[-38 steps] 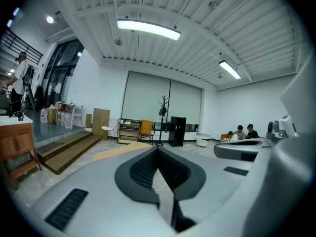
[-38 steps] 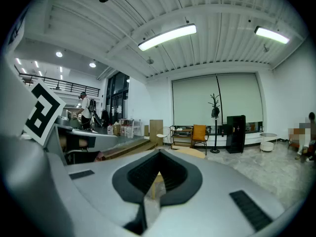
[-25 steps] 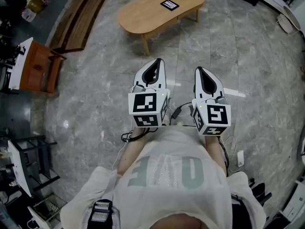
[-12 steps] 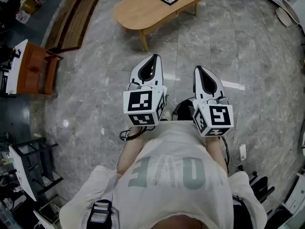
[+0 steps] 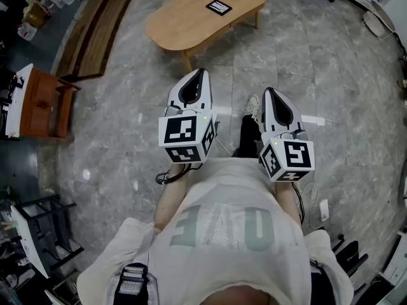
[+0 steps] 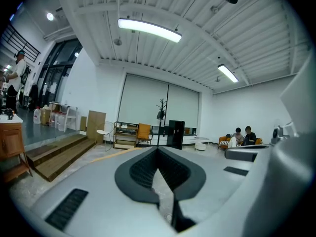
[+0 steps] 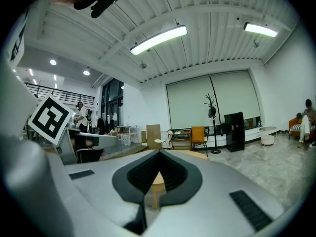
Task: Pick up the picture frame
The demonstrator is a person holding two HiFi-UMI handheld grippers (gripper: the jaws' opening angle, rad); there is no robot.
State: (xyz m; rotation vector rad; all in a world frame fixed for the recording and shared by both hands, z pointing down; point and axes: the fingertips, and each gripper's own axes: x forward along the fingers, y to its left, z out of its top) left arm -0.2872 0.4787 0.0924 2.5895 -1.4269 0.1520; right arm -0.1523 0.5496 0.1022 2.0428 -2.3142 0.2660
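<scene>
At the far left of the head view an orange-brown cabinet (image 5: 44, 100) stands on the grey stone floor (image 5: 121, 145), with low wooden steps (image 5: 102, 18) beyond it. Next comes the left gripper (image 5: 202, 72), held out level in front of the person. Its jaws are closed tip to tip with nothing between them, and its own view shows the two dark pads meeting at the point (image 6: 158, 149).

Ahead of it stands the light oval desk (image 5: 184, 21). The picture frame (image 5: 219, 7), dark-edged, lies flat on the far right part of the desk top. In the head view the frame sits well beyond both sets of jaws, a little right of the line the left gripper points along and left of the right gripper's line. Neither gripper touches it or the desk.

The person's shoe (image 5: 252, 107) shows on the floor between the two grippers. To the right, the right gripper (image 5: 270, 91) is also held level, its tips a bit further from the desk. Its jaws are together and empty (image 7: 159, 153). Through the gap behind their tips its view shows part of the desk's wooden top and a leg (image 7: 157, 181), but not the frame.
</scene>
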